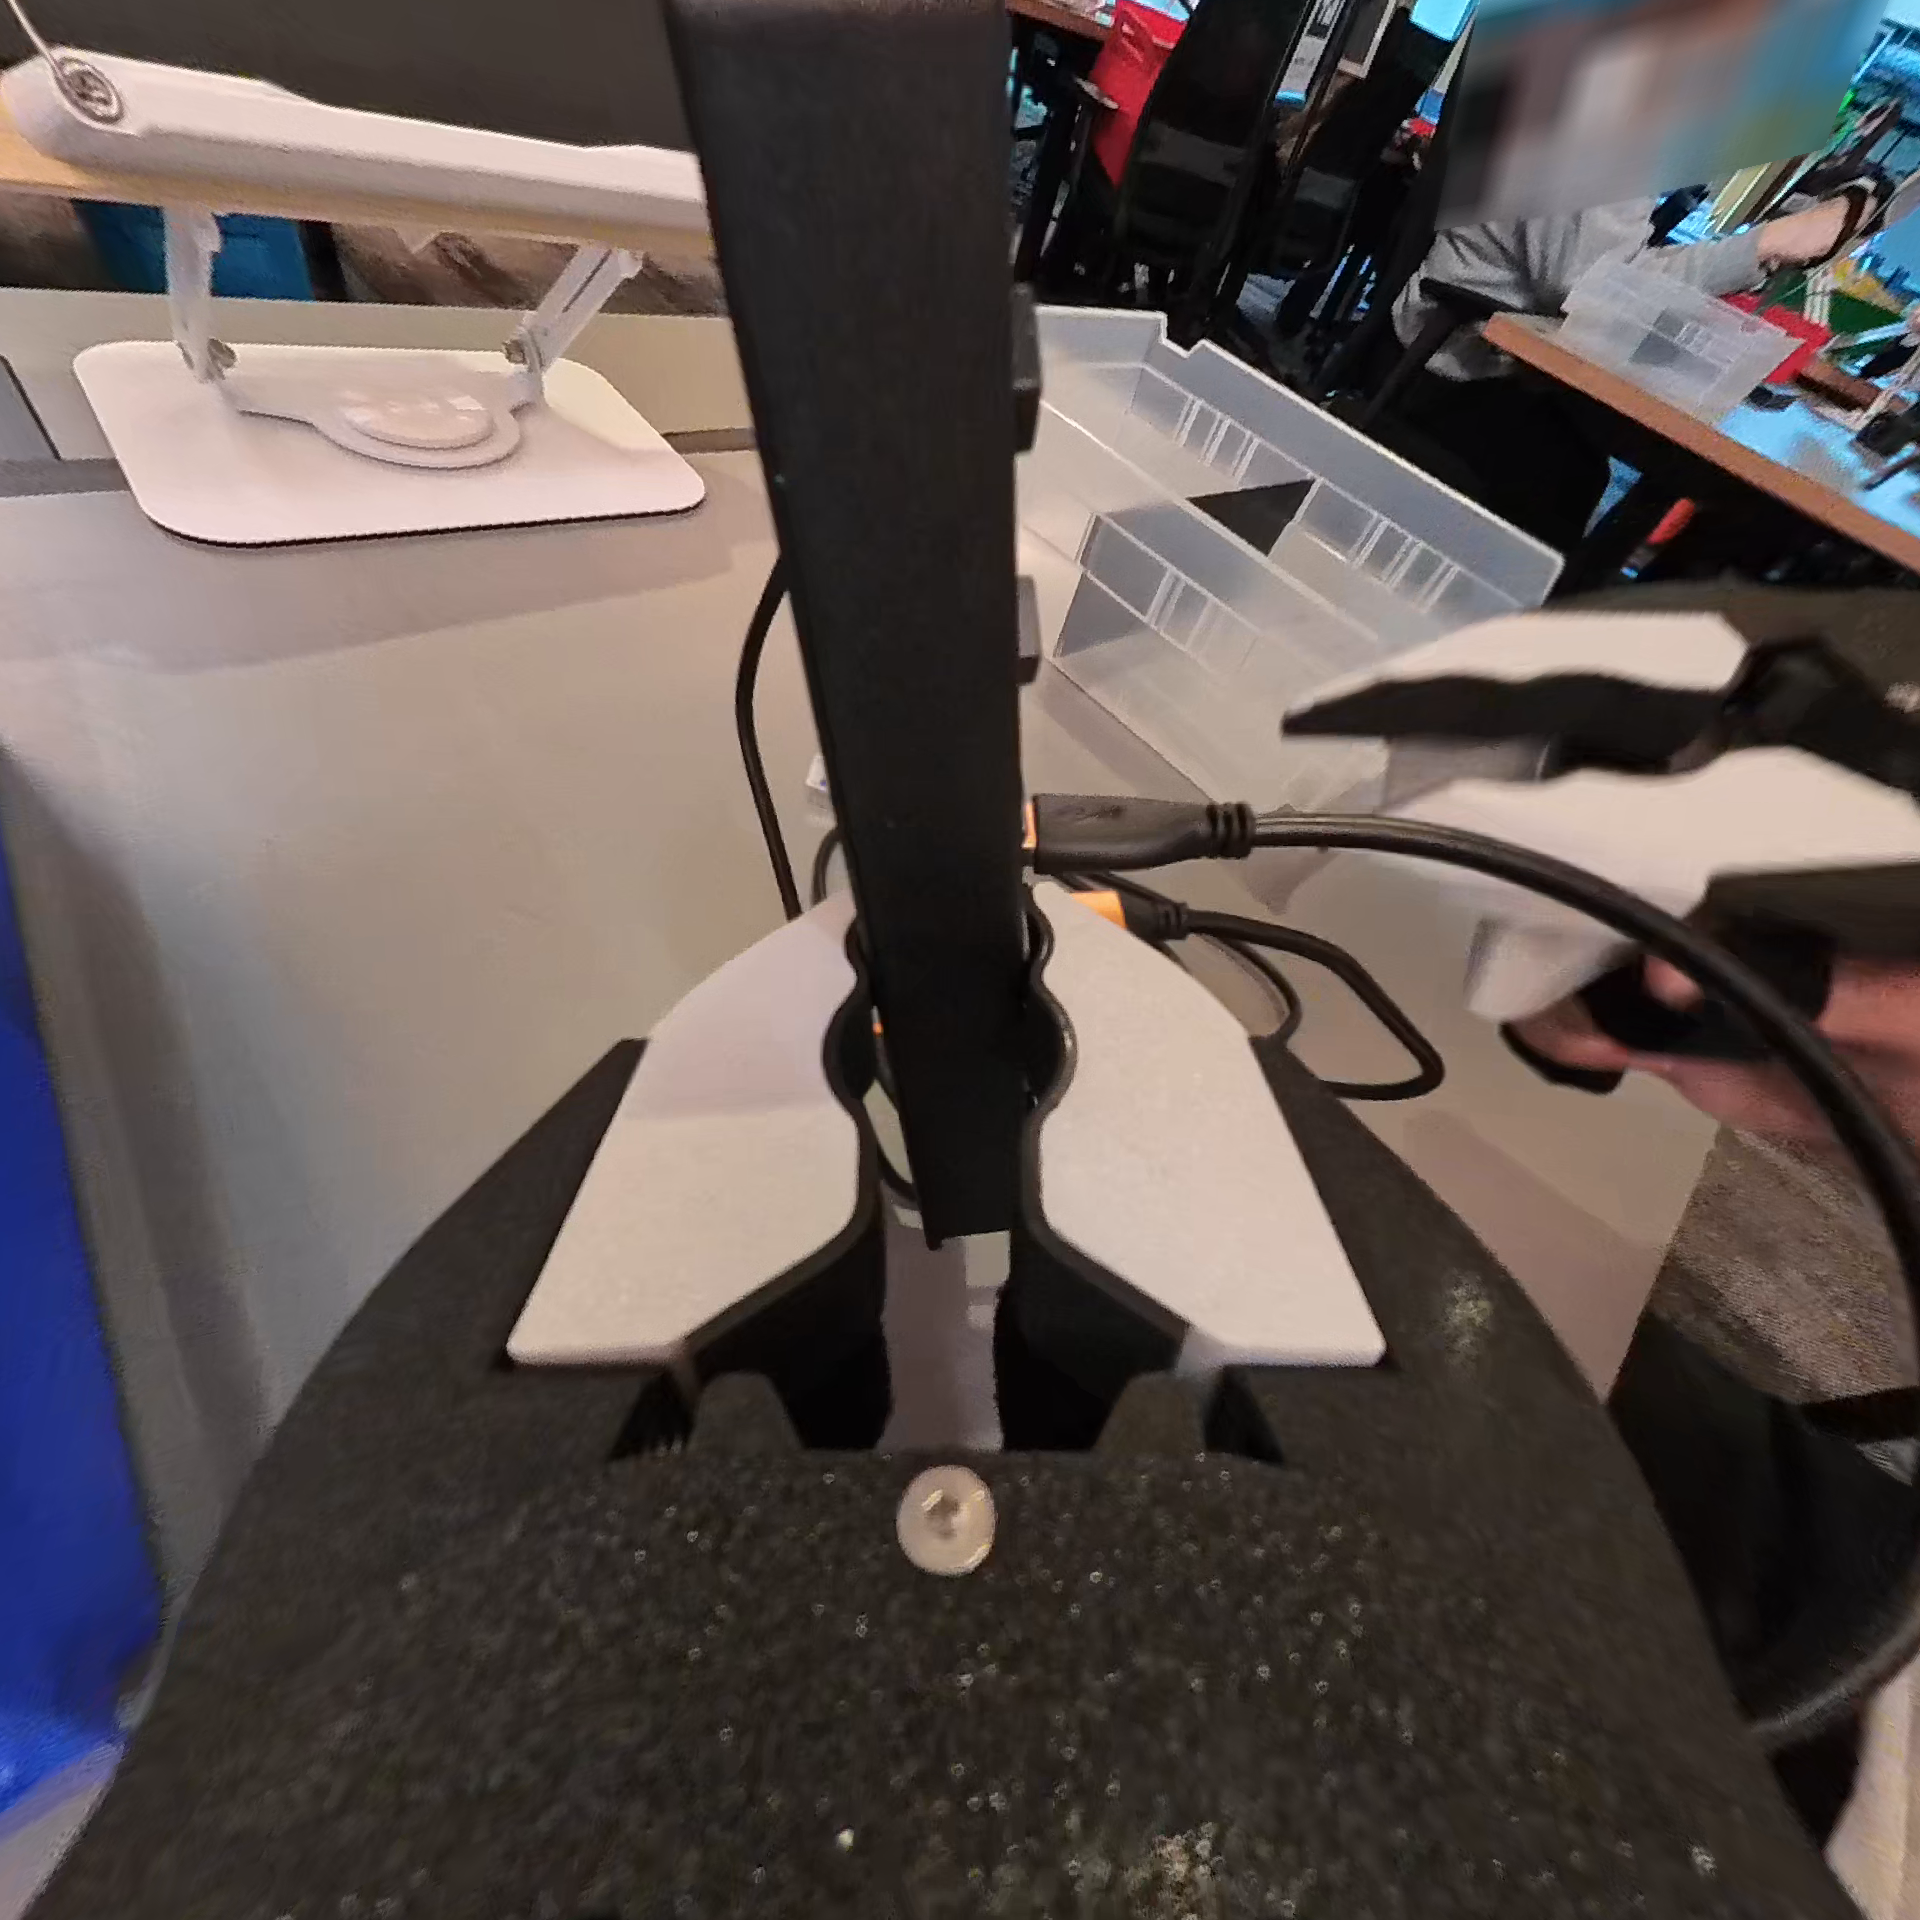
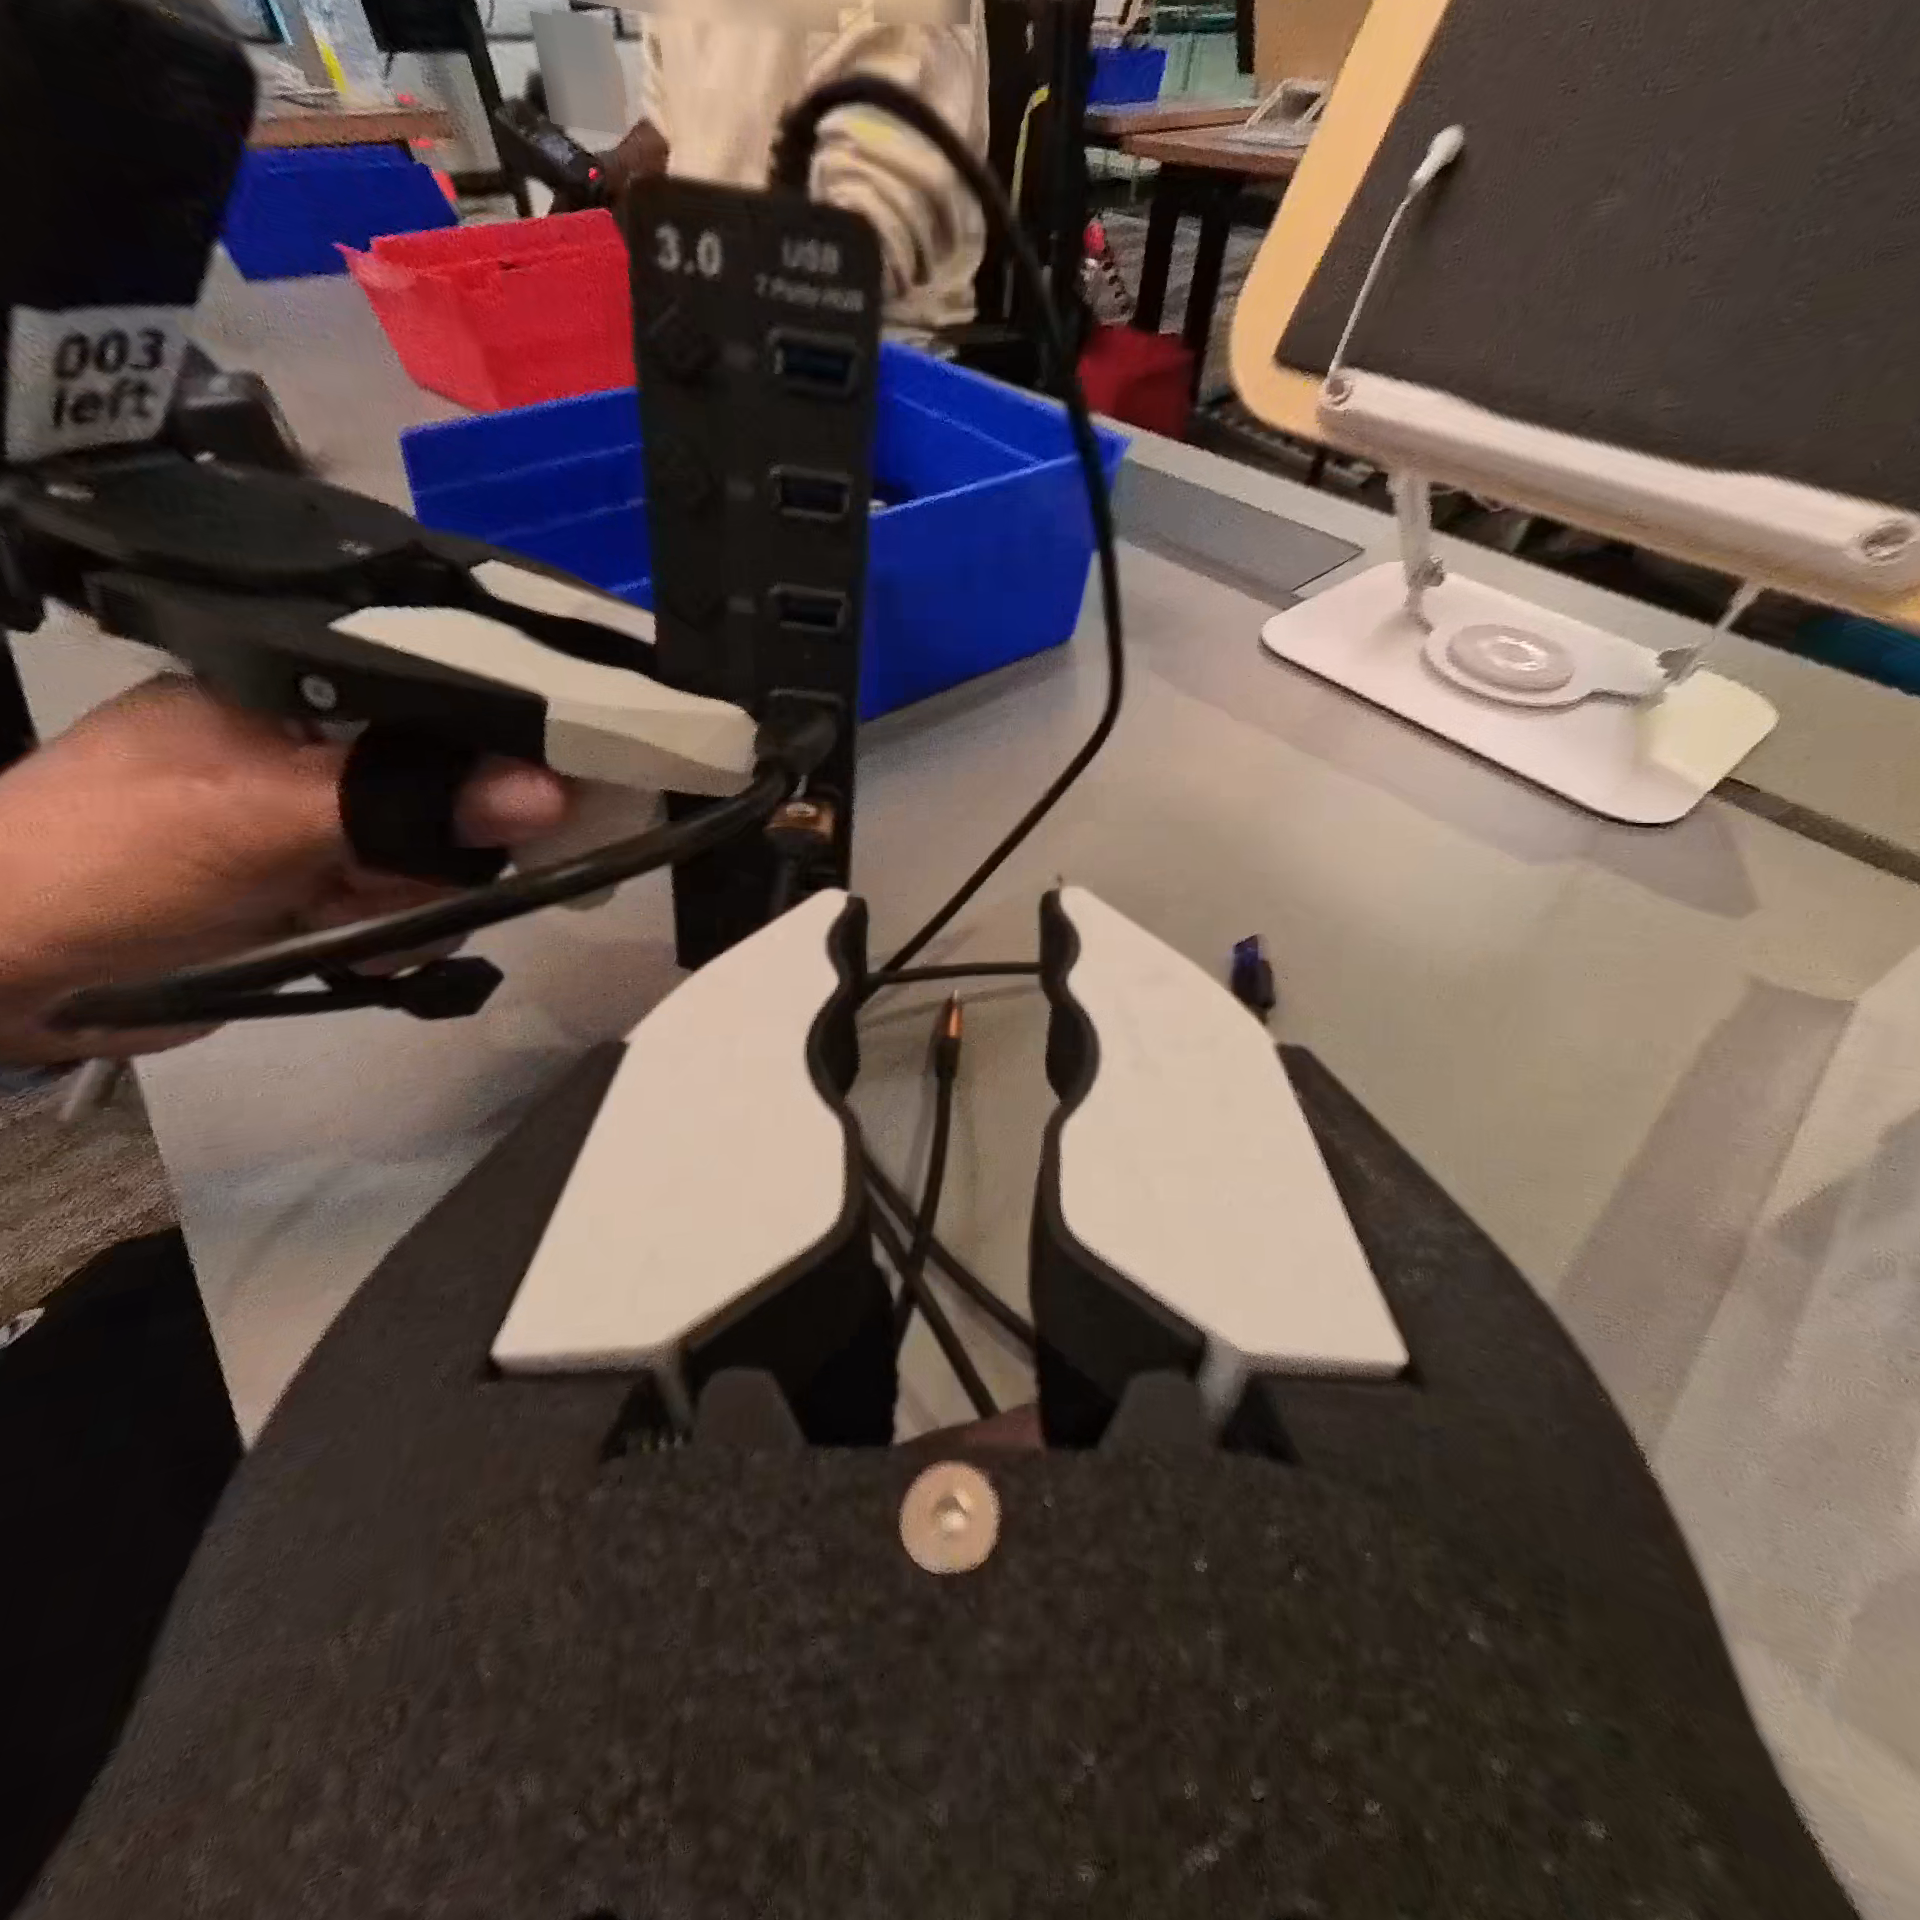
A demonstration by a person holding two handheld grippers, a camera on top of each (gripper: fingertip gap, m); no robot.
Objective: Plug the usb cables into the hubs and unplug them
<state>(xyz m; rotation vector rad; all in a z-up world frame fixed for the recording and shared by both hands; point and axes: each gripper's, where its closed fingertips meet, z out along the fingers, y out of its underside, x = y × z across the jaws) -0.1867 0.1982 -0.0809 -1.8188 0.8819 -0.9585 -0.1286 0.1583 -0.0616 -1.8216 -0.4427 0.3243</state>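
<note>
My left gripper [image 1: 940, 914] is shut on a black USB hub [image 1: 873, 520] and holds it upright above the grey table [image 1: 416, 831]. In the right wrist view the hub [image 2: 758, 520] shows a column of blue ports. The left gripper [image 2: 717, 727] comes in from the left. A black USB plug [image 1: 1122, 831] sits in a lower port on the hub's right side. An orange-tipped plug [image 1: 1101, 906] is just below it. My right gripper [image 2: 951, 935] is open and empty, a little short of the hub. A loose orange-tipped plug [image 2: 948, 1029] lies on the table under it. The right gripper [image 1: 1309, 800] also shows beside the plugged cable.
A blue bin [image 2: 977, 540] and a red bin [image 2: 499, 301] stand behind the hub. A white tablet stand [image 2: 1507, 665] is at the right. A clear plastic organiser [image 1: 1299, 520] lies on the table. A small dark USB stick [image 2: 1252, 966] is near my right finger. People sit at tables behind.
</note>
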